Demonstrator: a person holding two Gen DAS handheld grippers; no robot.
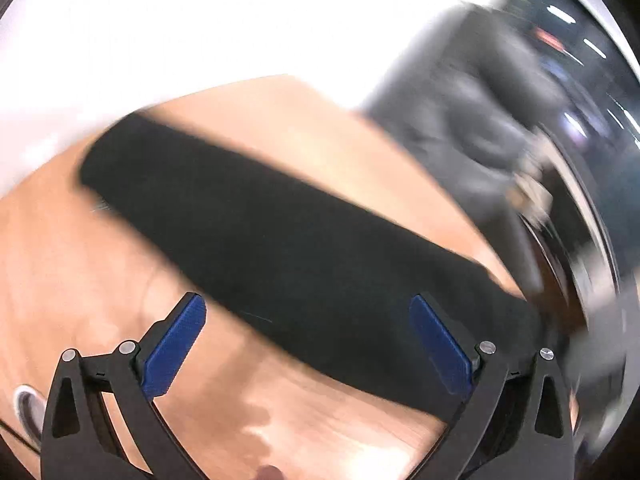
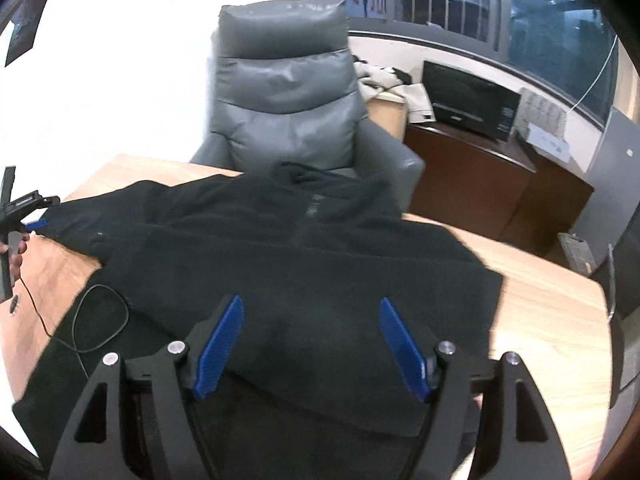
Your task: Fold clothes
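A black zip-up jacket (image 2: 304, 264) lies spread on the wooden table (image 2: 552, 320), collar toward the far edge. My right gripper (image 2: 311, 308) hovers above its lower front, open, blue pads wide apart with nothing between them. At the far left of the right wrist view the left gripper (image 2: 34, 216) sits at the tip of the jacket's left sleeve, held by a hand. In the blurred left wrist view a long black sleeve (image 1: 280, 240) runs diagonally across the table (image 1: 100, 288). My left gripper (image 1: 308, 312) is open above it, holding nothing.
A grey leather armchair (image 2: 288, 96) stands against the table's far edge. A dark cabinet with a monitor (image 2: 468, 100) is at the right. A thin black cable (image 2: 92, 320) loops over the jacket's left side and the table. A round grommet (image 1: 24, 408) sits in the tabletop.
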